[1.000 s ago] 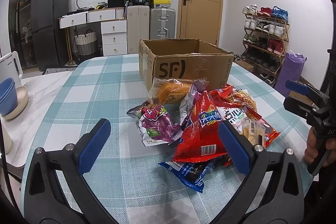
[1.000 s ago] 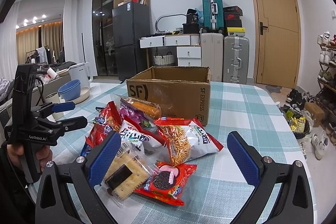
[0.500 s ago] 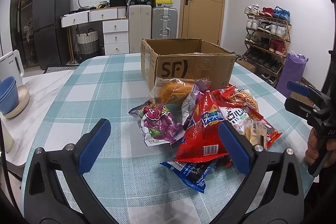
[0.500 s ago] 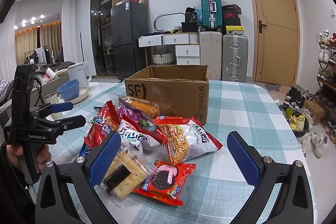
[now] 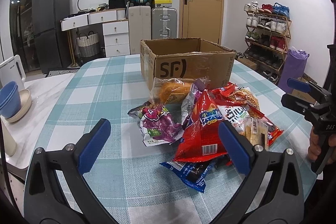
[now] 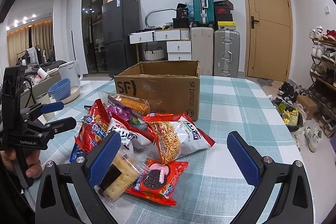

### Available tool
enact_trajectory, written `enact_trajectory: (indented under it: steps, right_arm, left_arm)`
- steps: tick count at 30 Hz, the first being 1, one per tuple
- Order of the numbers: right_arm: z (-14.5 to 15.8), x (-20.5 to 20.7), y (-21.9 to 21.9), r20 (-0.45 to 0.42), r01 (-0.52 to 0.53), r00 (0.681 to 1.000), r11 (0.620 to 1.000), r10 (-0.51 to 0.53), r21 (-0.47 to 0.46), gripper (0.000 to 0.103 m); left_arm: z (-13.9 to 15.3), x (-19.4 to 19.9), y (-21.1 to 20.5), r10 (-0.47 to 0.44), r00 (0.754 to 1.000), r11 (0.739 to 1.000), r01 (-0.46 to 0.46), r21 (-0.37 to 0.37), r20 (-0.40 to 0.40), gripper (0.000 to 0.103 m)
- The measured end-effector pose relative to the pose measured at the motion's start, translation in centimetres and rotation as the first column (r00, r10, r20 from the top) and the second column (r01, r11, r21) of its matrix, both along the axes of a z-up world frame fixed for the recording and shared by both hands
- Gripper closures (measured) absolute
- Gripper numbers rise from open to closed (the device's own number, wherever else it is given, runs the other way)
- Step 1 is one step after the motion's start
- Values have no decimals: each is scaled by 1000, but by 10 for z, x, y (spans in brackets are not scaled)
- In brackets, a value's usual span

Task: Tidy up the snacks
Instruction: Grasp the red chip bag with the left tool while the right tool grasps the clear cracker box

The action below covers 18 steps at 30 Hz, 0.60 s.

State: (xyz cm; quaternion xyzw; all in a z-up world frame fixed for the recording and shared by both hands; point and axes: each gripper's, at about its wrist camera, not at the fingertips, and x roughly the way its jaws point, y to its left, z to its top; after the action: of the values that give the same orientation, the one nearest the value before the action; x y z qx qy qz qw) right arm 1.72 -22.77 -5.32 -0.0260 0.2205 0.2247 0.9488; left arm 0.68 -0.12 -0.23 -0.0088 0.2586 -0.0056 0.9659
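Since these are light, crinkly, slippery bags, pinching a sealed edge looks safest. Both the left gripper (image 5: 163,146) and right gripper (image 6: 174,152) hover with fingers apart, empty. Glossy red, purple and white snack packets (image 6: 134,135) lie heaped mid-table against the open cardboard box (image 6: 166,89).

Teal-and-white checked tabletop (image 5: 100,85); brown cardboard box (image 5: 189,64); purple snack bag (image 5: 157,125); red crisp bag (image 5: 203,131); red biscuit packet (image 6: 159,180); blue claw pads (image 6: 241,154).
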Motion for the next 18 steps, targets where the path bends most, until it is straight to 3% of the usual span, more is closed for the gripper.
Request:
enact_trajectory:
  steps: [10,18]
  right_arm:
    - [-7,1,26,-146,-144,981,985,129,-91,0]
    - [-17,-12,49,-186,-249,958,957,220,-150,0]
  left_arm:
    - [0,3,-2,-28,999,999,27,-38,-27,1]
    - [-4,16,-17,-77,992,996,73,-43,-95,1]
